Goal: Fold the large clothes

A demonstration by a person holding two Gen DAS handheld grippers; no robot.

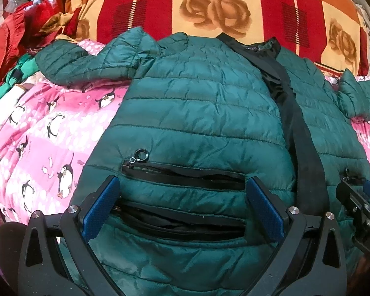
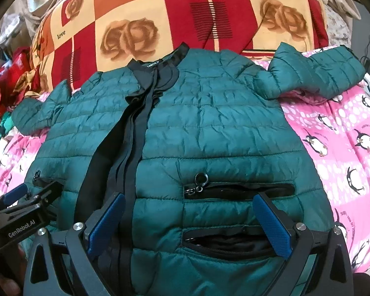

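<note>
A dark green quilted puffer jacket (image 1: 197, 103) lies face up on the bed, collar away from me, its black front placket (image 1: 298, 148) running down the middle. It also shows in the right wrist view (image 2: 209, 123). Both sleeves spread outward, the left sleeve (image 1: 86, 59) and the right sleeve (image 2: 315, 71). My left gripper (image 1: 182, 209) is open over the left front panel, its blue pads either side of the zip pockets (image 1: 185, 175). My right gripper (image 2: 190, 227) is open over the right front panel and its pockets (image 2: 239, 190). Neither holds anything.
The jacket rests on a pink penguin-print blanket (image 1: 44, 135) (image 2: 345, 148). Behind it lies a red and orange checked quilt with roses (image 1: 209, 5). Red and green clothes are piled at the far left (image 1: 24, 29). Each gripper shows in the other's view (image 1: 362, 209) (image 2: 24, 207).
</note>
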